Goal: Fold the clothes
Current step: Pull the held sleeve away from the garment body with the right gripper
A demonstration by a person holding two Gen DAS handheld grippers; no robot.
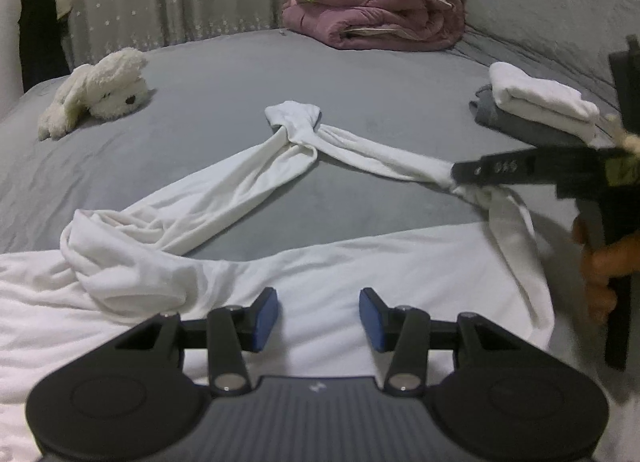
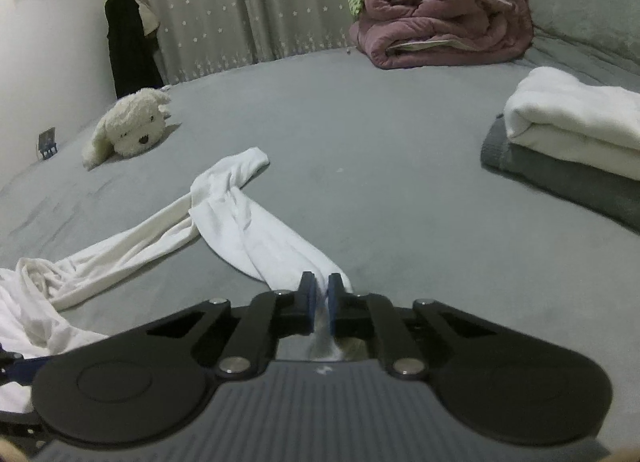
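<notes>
A white long-sleeved garment (image 1: 328, 262) lies on the grey bed (image 1: 224, 74), its body spread near me and both sleeves running away and crossing at their cuffs (image 1: 294, 118). My left gripper (image 1: 319, 320) hovers open over the garment's body, nothing between its blue pads. My right gripper (image 2: 319, 302) is shut on the right sleeve (image 2: 256, 238) of the white garment; in the left wrist view its black fingers (image 1: 460, 174) pinch that sleeve at the right, held by a hand (image 1: 596, 262).
A white plush dog (image 1: 100, 90) lies at the far left of the bed. A folded white item sits on a folded grey one (image 2: 568, 154) at the right. A rolled mauve quilt (image 1: 376, 18) with pillows is at the back. Curtain (image 2: 248, 2) and dark hanging clothes (image 2: 128, 46) are beyond.
</notes>
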